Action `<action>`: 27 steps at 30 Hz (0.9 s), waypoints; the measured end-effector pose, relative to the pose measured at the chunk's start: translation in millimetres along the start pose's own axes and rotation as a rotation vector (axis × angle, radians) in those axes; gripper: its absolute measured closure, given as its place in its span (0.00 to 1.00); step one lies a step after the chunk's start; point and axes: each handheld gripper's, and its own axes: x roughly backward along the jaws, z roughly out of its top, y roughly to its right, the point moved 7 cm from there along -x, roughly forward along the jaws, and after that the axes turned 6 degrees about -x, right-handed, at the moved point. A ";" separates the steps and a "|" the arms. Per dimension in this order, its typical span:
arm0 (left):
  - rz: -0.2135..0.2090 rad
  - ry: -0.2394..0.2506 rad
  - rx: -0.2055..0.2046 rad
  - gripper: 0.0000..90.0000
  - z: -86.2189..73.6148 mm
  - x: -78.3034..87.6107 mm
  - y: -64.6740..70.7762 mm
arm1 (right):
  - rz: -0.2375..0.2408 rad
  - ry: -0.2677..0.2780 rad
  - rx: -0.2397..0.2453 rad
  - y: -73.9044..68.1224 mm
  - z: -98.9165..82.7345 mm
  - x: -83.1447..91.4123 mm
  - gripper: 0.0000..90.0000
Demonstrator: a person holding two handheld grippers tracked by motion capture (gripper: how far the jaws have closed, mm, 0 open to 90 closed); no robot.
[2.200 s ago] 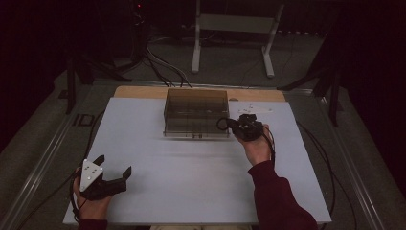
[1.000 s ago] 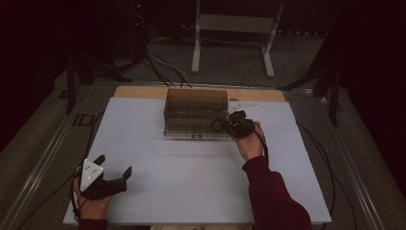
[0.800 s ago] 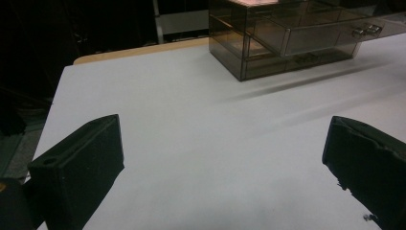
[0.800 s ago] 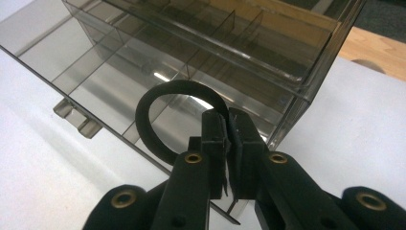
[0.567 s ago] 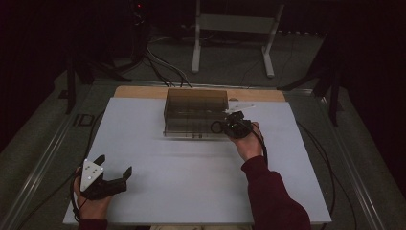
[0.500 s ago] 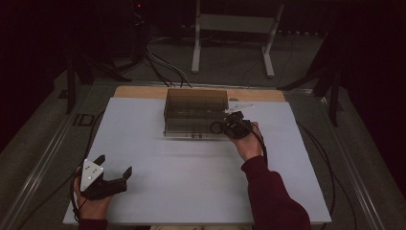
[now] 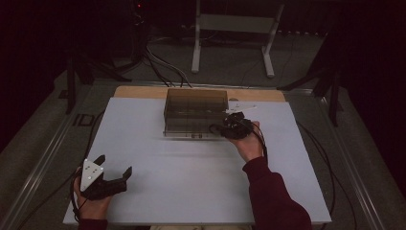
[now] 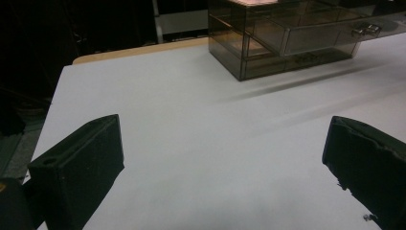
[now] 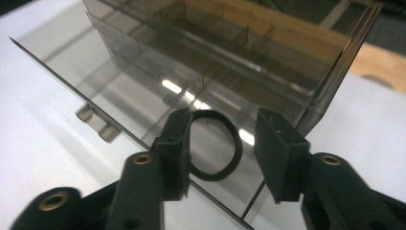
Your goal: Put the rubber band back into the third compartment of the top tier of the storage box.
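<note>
A smoky clear drawer cabinet (image 7: 194,112) stands at the back middle of the white table (image 7: 191,177). Its lower drawer (image 9: 72,72) is pulled out. My right gripper (image 7: 225,128) reaches over that drawer from the right. Its jaws have just been opening, and a black ring (image 9: 238,146) sits between them. The ring lies close to the left pad and apart from the right one; whether it rests on the drawer floor I cannot tell. My left gripper (image 7: 112,167) rests at the table's near left, open and holding nothing (image 8: 225,167), with the cabinet (image 8: 287,38) far ahead of it.
A small white object (image 7: 239,108) lies on the table just behind the right hand. A strip of wood (image 7: 139,92) borders the table's far edge. Cables (image 7: 163,72) and a white stand (image 7: 234,28) are on the floor beyond.
Since the earliest frame the right hand has shifted a little left, up to the cabinet's front right corner, and then held still. The left gripper has not moved.
</note>
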 end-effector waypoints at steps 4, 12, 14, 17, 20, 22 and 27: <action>0.001 0.000 0.001 0.01 -0.1 -0.2 0.0 | -0.005 0.044 0.000 -0.4 3.8 7.2 0.49; 0.003 0.000 0.002 0.01 -0.4 -0.4 -0.6 | -0.068 0.091 -0.024 7.7 3.0 18.9 0.24; 0.003 0.000 0.001 0.01 -0.3 -0.3 -0.4 | -0.091 0.091 -0.031 10.4 1.0 21.1 0.17; 0.004 -0.001 0.001 0.01 -0.3 -0.4 -0.3 | -0.114 0.096 -0.039 13.5 -2.2 24.9 0.09; 0.004 -0.002 0.001 0.01 -0.3 -0.1 -0.6 | -0.123 0.088 -0.048 15.3 -7.3 28.5 0.01; 0.006 -0.002 0.003 0.01 -0.3 0.1 -0.8 | -0.141 0.082 -0.045 15.7 -11.4 31.1 0.00; 0.009 -0.002 0.002 0.01 -0.1 0.4 -1.1 | -0.169 0.081 -0.054 20.0 -20.9 37.9 0.00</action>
